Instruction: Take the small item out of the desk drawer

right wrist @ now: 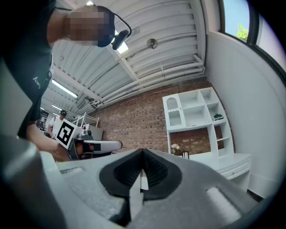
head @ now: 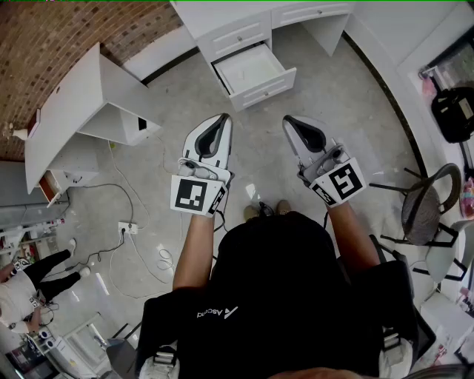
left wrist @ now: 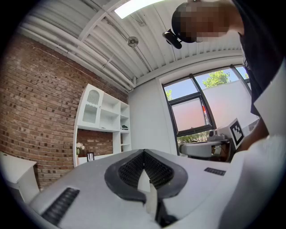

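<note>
The white desk point(head: 222, 22) stands at the far end of the floor with one drawer point(head: 255, 70) pulled open. Its inside looks pale, and I cannot make out a small item in it from here. Both grippers are held up in front of the person's chest, well short of the drawer. My left gripper point(head: 221, 120) is shut with nothing in it, and so is my right gripper point(head: 292, 121). In the left gripper view the jaws point(left wrist: 144, 154) meet and point up at the ceiling and brick wall. The right gripper view shows its jaws point(right wrist: 143, 154) closed too.
A white shelf unit point(head: 81, 111) stands at the left by the brick wall. Cables and a power strip point(head: 127, 228) lie on the floor. A metal chair point(head: 429, 207) and a black bag point(head: 453, 111) are at the right. Another person point(head: 29, 285) is at the lower left.
</note>
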Available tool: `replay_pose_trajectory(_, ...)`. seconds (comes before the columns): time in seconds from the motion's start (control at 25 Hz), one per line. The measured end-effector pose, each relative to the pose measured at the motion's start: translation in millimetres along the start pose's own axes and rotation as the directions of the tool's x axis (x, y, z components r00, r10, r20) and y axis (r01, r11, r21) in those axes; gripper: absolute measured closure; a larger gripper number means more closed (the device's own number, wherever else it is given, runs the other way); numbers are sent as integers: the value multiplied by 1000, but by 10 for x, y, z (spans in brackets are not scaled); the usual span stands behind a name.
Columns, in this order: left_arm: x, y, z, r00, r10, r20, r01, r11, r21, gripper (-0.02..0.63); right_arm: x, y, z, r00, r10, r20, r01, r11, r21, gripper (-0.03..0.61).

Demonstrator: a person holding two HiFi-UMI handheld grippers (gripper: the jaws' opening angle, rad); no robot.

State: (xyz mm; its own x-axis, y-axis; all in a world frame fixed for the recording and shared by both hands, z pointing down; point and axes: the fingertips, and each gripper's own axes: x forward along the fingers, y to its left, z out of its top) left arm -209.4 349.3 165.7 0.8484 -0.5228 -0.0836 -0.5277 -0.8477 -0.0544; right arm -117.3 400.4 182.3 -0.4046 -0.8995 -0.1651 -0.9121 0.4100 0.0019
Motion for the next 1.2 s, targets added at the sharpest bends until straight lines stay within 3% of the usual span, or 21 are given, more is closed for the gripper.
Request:
replay_pose_trajectory(0.2, 253, -41, -78, 1000, 7, -8, -7, 1000, -14, 615, -49, -233, 16, 999, 21, 38, -21, 999, 23, 577)
replay_pose_trajectory(0.64, 820, 119, -499, 995, 79, -68, -80, 997, -18, 615, -8, -798, -255, 998, 58, -10, -58, 998, -10, 577)
replay_pose_trajectory(0.88, 1285, 477, -874, 990, 96, -99, -100, 995, -29, 615, 363, -1198, -499, 997, 68, -33, -69, 997, -40, 577)
replay_pose_trajectory(1.2, 2083, 1303, -1590, 992, 39, -122, -44, 998, -37, 615, 1338, -1932, -1036, 993, 71, -98, -76, 996, -54, 577)
